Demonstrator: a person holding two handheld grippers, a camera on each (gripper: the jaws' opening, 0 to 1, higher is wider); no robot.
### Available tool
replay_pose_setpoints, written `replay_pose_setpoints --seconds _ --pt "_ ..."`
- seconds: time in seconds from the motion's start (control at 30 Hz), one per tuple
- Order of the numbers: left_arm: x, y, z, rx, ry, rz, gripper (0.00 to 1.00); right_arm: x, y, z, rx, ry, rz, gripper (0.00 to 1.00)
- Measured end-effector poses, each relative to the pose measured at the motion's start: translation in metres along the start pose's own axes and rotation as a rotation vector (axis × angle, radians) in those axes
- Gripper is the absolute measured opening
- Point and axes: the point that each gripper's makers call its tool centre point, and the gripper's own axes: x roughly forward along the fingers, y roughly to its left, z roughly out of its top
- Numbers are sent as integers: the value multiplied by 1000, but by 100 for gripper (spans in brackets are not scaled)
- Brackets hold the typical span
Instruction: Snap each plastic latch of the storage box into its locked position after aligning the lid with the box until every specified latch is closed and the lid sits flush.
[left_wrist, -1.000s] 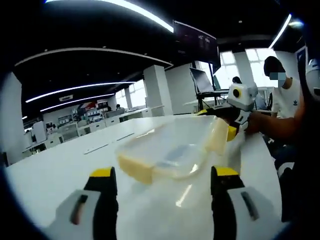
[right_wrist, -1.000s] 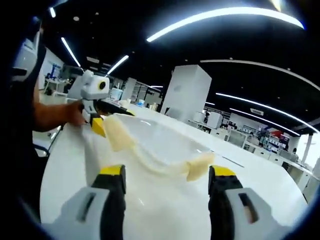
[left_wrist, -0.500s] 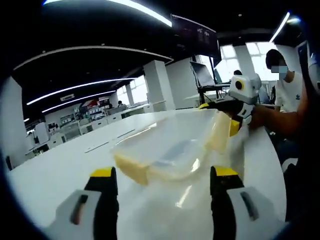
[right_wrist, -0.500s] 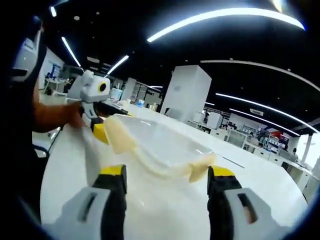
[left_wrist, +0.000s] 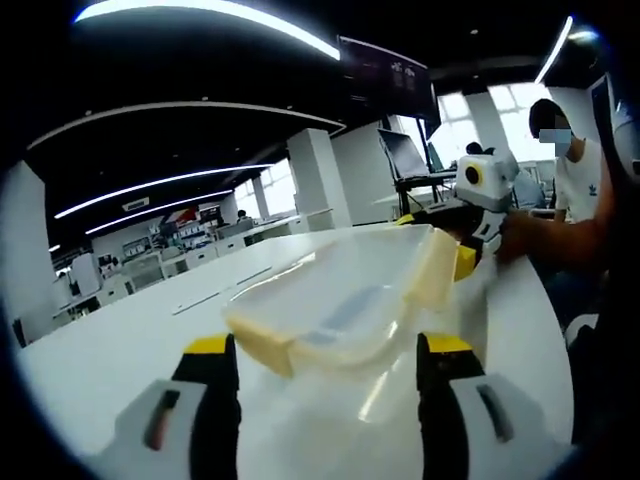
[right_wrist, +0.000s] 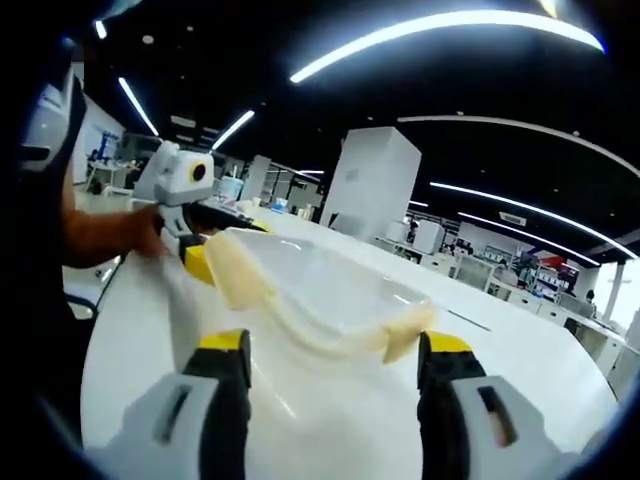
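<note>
A clear plastic storage box (left_wrist: 340, 300) with its lid on lies on a white table (left_wrist: 110, 350). It has pale yellow latches at both ends. The near latch (left_wrist: 260, 340) sits just ahead of my left gripper (left_wrist: 328, 350), whose jaws stand wide open. The far latch (left_wrist: 432, 268) lies between the tips of my right gripper (left_wrist: 434, 240). In the right gripper view the box (right_wrist: 320, 285) stretches away from my right gripper (right_wrist: 335, 345), which is open, with one latch (right_wrist: 408, 328) by its right jaw. The other latch (right_wrist: 230, 275) is at the left gripper (right_wrist: 222, 245).
A person in a white T-shirt (left_wrist: 580, 180) sits at the table's far side, a forearm (left_wrist: 550, 235) reaching to the gripper. White columns, desks and ceiling light strips fill the office behind. The table edge (right_wrist: 95, 330) runs along the left of the right gripper view.
The left gripper has edged a little closer to the box, whose near latch now looms larger. The right gripper view has barely shifted. Both grippers stay open.
</note>
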Motion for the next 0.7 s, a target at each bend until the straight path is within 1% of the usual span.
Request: replay_pose_setpoints --seconds 0.07,0.1,0.13,0.17,0.33,0.4,0.43,0.5,0.53,0.57,0.63,0.7 --pt "0 0 1 -7 -3 -1 66 0 2 -4 38 23 8 62" --pt "1 -1 1 -12 -6 -3 66 1 4 -8 56 46 19 62" --pt "1 -1 2 -12 -8 -4 66 2 3 -7 44 42 15 62" --pt "1 -1 2 -11 -7 -4 66 1 4 -8 14 52 9 62" --pt "2 -1 3 -20 -10 -8 64 1 5 -8 17 57 5 63" --pt "2 -1 3 -21 -10 -8 62 1 5 -8 17 58 4 63" --pt "2 -1 3 -23 -10 -9 58 1 5 -8 18 58 4 63" --pt "6 -2 -4 -99 14 -21 58 2 5 -8 21 60 3 63" --pt "8 -9 -19 -205 88 -69 58 2 6 -9 22 63 4 63" --pt "12 -5 -17 -109 67 -40 58 2 6 -9 19 63 3 63" --pt "16 -3 -19 -95 64 -34 58 2 5 -8 20 62 3 65" --pt "15 -1 -18 -92 62 -34 59 1 2 -8 19 60 -1 66"
